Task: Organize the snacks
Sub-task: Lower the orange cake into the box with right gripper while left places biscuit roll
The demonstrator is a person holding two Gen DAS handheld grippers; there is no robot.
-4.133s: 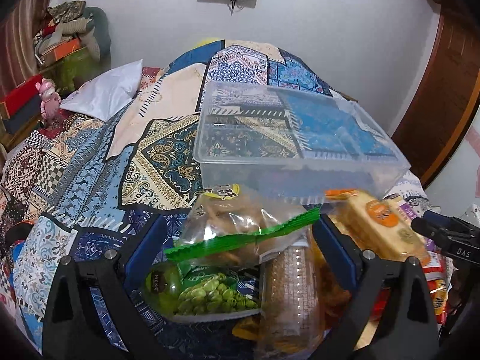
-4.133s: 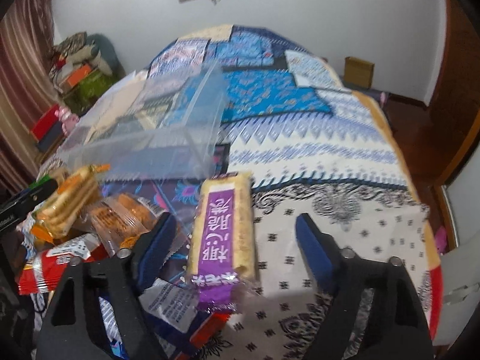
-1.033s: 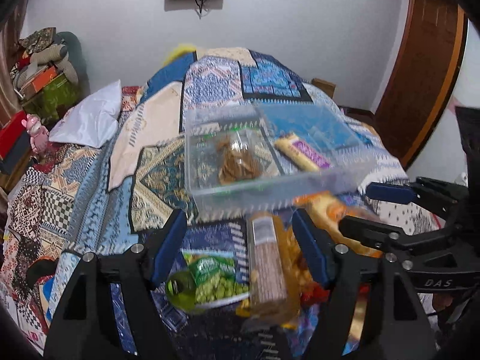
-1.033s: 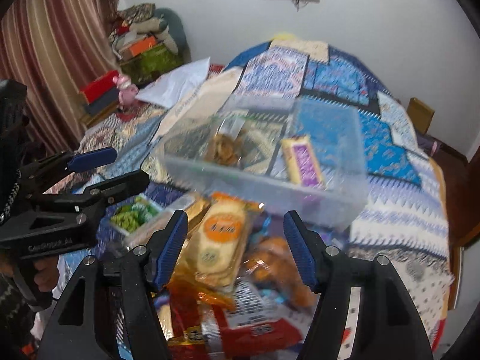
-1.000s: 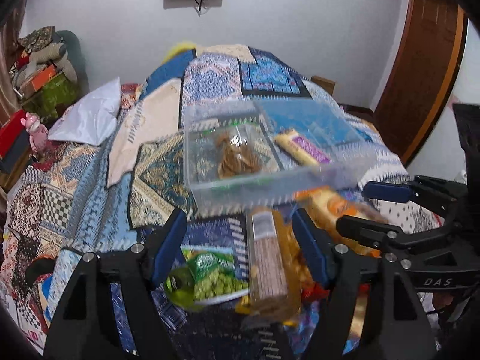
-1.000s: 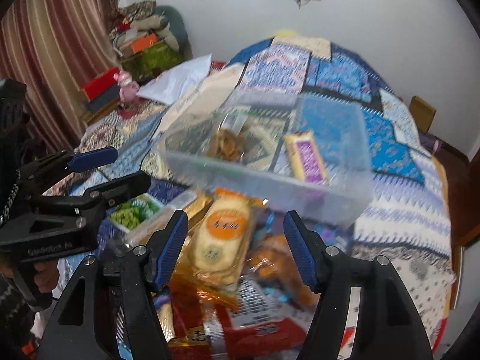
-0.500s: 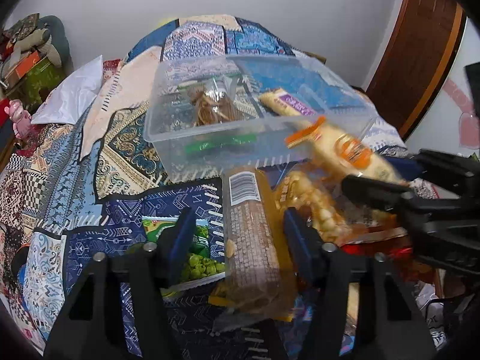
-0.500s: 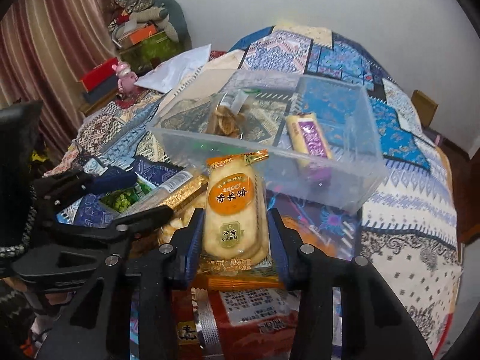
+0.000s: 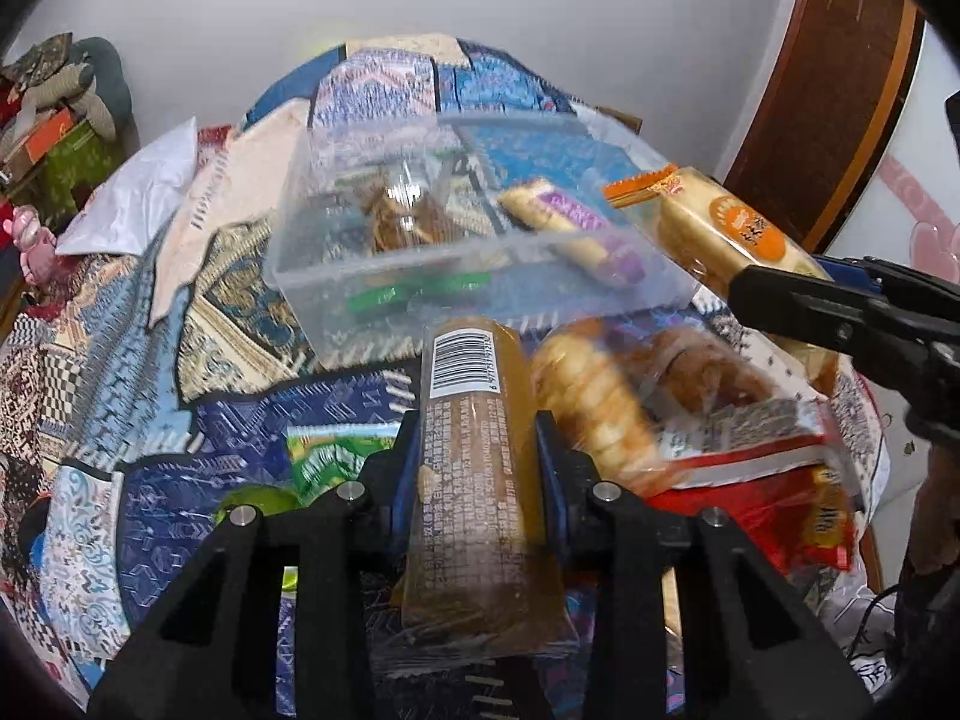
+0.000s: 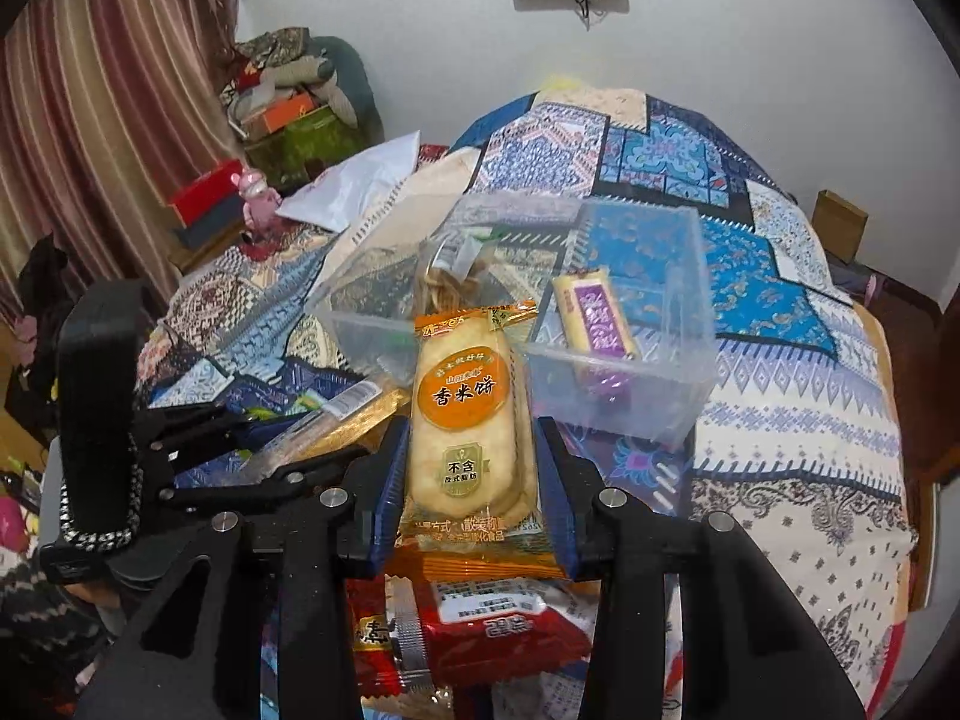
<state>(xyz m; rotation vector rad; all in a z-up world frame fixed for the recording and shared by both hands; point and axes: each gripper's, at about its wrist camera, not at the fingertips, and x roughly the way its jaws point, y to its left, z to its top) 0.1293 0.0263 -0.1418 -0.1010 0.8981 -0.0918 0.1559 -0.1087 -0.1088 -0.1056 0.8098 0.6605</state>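
My left gripper (image 9: pixel 477 450) is shut on a long brown biscuit pack (image 9: pixel 474 468) with a barcode, held just in front of the clear plastic bin (image 9: pixel 372 294). My right gripper (image 10: pixel 471 468) is shut on an orange rice cracker pack (image 10: pixel 468 414), lifted above the snack pile and near the bin (image 10: pixel 648 402). The cracker pack also shows in the left wrist view (image 9: pixel 714 234). The bin holds a clear bag of chips (image 9: pixel 402 222) and a purple-labelled pack (image 10: pixel 594 315).
Loose snacks lie on the patterned bedspread: a green pea pack (image 9: pixel 318 456), round biscuit bags (image 9: pixel 600 402), a red pack (image 10: pixel 480 624). A white pillow (image 9: pixel 132 198) lies at the left. A wooden door (image 9: pixel 822 90) stands at the right.
Both grippers closed from open onto packs. The left took the brown biscuit pack; the right took the orange cracker pack and lifted it toward the bin.
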